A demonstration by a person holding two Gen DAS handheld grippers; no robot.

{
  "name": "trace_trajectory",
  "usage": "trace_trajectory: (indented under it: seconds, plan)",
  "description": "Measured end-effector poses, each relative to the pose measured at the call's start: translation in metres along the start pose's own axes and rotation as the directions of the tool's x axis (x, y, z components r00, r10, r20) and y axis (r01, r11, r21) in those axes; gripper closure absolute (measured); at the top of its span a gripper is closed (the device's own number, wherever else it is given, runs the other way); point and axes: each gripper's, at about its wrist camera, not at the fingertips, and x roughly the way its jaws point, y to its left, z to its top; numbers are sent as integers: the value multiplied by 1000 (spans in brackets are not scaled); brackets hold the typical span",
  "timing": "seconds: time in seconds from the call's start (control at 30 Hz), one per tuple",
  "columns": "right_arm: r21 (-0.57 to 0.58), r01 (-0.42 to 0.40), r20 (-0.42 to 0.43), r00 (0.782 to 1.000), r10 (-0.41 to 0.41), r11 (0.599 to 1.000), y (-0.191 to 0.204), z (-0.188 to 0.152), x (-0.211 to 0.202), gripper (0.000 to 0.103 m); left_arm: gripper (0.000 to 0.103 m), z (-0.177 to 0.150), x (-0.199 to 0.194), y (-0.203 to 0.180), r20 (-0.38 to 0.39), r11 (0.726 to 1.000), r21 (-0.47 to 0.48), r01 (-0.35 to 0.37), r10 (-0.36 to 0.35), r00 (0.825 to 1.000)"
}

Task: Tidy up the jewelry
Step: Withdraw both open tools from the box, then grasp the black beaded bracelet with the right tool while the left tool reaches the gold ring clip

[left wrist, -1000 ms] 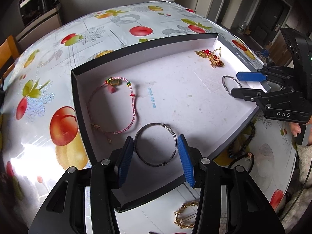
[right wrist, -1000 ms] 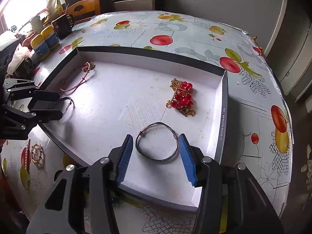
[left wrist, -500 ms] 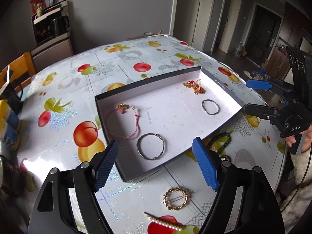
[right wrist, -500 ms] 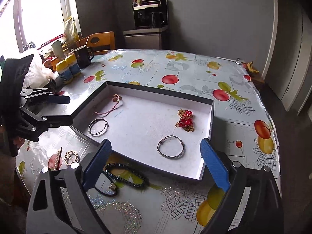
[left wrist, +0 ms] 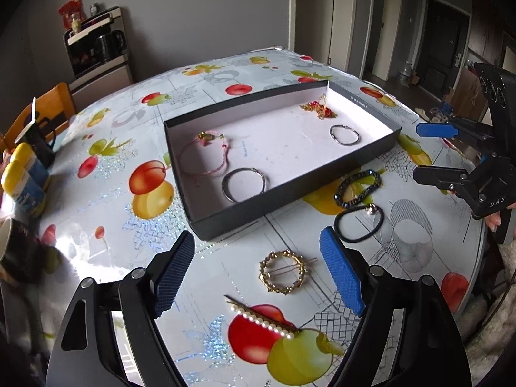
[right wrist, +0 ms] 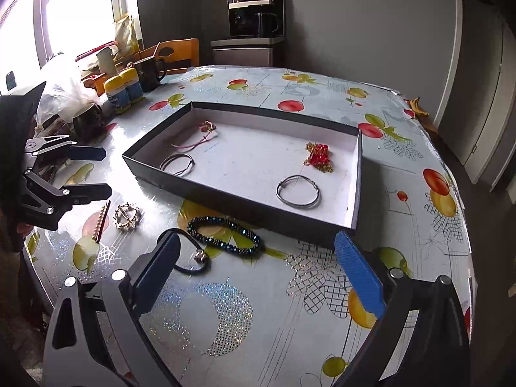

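- On the table's left, the pink cord bracelet [left wrist: 206, 154] and a silver bangle [left wrist: 243, 184] already lay in the box [left wrist: 258, 208]; the red-and-gold piece [left wrist: 317, 109] and second bangle [left wrist: 344, 134] too.
- Outside, near its front wall, waited the gold ring clip [left wrist: 283, 271], pearl clip [left wrist: 262, 320], beaded bracelet [left wrist: 357, 187] and hair tie [left wrist: 358, 224].
- Both claws, left gripper [left wrist: 258, 279] and right gripper [right wrist: 259, 275], hung spread and empty, open tabletop beneath.

Left gripper [left wrist: 258, 274] and right gripper [right wrist: 258, 277] hover, fingers spread, nothing between.

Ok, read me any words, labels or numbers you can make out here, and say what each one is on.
"DAS": on the body of the right gripper, cut off at the frame edge.
Small pale print on the box wall: too small to read.
Faint blue print on the box floor: blurred.
Labels on the yellow-capped bottles: unreadable.
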Motion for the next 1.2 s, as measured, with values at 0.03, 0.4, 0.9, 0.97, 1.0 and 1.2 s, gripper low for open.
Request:
trace_trajectory:
  seconds: [0.03,0.4,0.9,0.97,1.0,1.2]
  plan:
    - [9,-2,-7,1000,2,1000,0,-3,2,8,21,-4,3,-2,-12,1000,-1,8,-8,1000]
    - [79,9,-46,999,-5,997,-7,-19,23,21,21,-20,29,-10,-40,1000,-3,-17,17,999]
    - [114,19,-66,998,-12,993,-7,-9,39,70,25,-27,28,-15,10,998,44,-51,51,999]
    - [105,21,-78,997,-13,994,-5,-8,43,74,30,-27,28,-15,10,998,43,-45,45,999]
    - [104,20,-82,997,-12,994,-4,-8,44,74,33,-27,29,-15,6,998,40,-43,43,999]
    - [88,34,-89,996,-26,996,2,-5,49,74,37,-27,34,-12,-19,999,26,-26,26,999]
